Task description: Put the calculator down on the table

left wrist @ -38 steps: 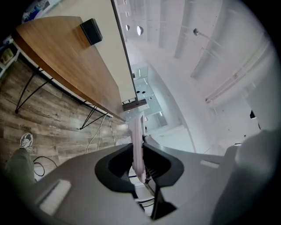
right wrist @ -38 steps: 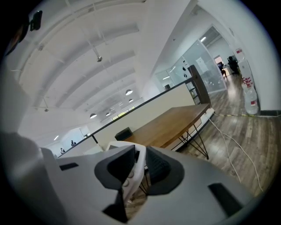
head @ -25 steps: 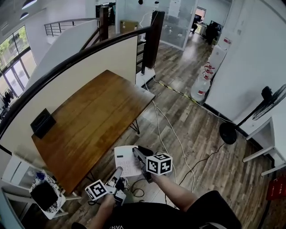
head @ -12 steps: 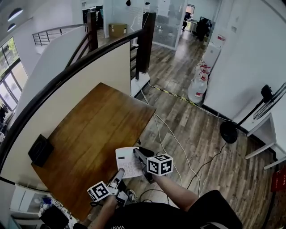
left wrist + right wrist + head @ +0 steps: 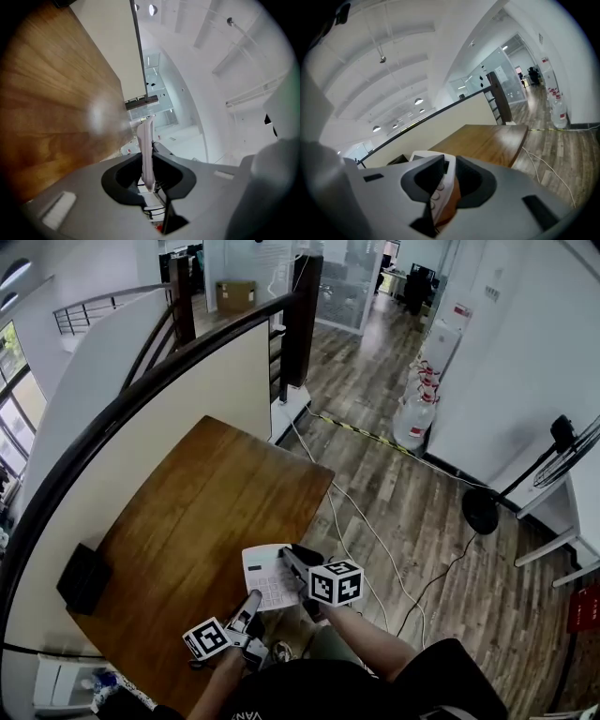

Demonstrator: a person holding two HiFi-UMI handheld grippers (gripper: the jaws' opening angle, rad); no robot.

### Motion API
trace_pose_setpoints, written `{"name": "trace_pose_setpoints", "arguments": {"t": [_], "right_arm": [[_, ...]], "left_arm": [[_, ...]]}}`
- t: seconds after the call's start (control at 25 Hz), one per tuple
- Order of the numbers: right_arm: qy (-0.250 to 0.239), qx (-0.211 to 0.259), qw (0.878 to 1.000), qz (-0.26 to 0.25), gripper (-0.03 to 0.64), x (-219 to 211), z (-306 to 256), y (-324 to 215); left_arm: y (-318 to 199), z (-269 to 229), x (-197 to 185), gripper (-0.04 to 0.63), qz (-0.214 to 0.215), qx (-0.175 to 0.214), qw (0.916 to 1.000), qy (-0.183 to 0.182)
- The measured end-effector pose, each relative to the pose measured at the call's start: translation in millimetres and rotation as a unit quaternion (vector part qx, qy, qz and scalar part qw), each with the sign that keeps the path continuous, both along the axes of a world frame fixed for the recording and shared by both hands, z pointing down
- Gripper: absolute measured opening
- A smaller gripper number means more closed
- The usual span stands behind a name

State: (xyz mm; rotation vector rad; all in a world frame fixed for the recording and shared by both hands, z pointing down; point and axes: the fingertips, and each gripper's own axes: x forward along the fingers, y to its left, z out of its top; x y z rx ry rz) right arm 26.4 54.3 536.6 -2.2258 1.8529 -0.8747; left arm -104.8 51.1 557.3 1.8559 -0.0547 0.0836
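Observation:
A white calculator (image 5: 265, 575) hangs level over the near corner of the brown wooden table (image 5: 187, 512), held from two sides. My right gripper (image 5: 292, 563) is shut on its right edge; in the right gripper view the calculator (image 5: 440, 190) with its round keys sits between the jaws. My left gripper (image 5: 251, 602) is shut on the near edge. In the left gripper view the calculator (image 5: 146, 150) shows edge-on as a thin pale slab between the jaws, with the table (image 5: 51, 93) to its left.
A black box (image 5: 82, 577) stands at the table's far left end. A cream partition with a dark rail (image 5: 141, 395) runs along the table's back. Cables (image 5: 370, 535) trail over the wooden floor at the right, near a fan base (image 5: 481, 514) and water bottles (image 5: 417, 418).
The whole view has moved closer to the table. The calculator, still held by both grippers, has come from beside the table's edge to over its near corner.

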Motion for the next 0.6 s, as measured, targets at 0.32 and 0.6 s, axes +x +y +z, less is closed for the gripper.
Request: {"name": "trace_pose_setpoints", "arguments": {"t": [0.32, 0.6], "right_arm": [[-0.007, -0.004, 0.999, -0.051, 0.066, 30, 14, -53], [0.001, -0.007, 0.991, -0.136, 0.066, 63, 3, -95]], "left_arm": [[-39, 12, 31, 0.064, -0.048, -0.001, 0.9988, -0.010], [-57, 1, 69, 0.064, -0.129, -0.006, 0.9917, -0.002]]}}
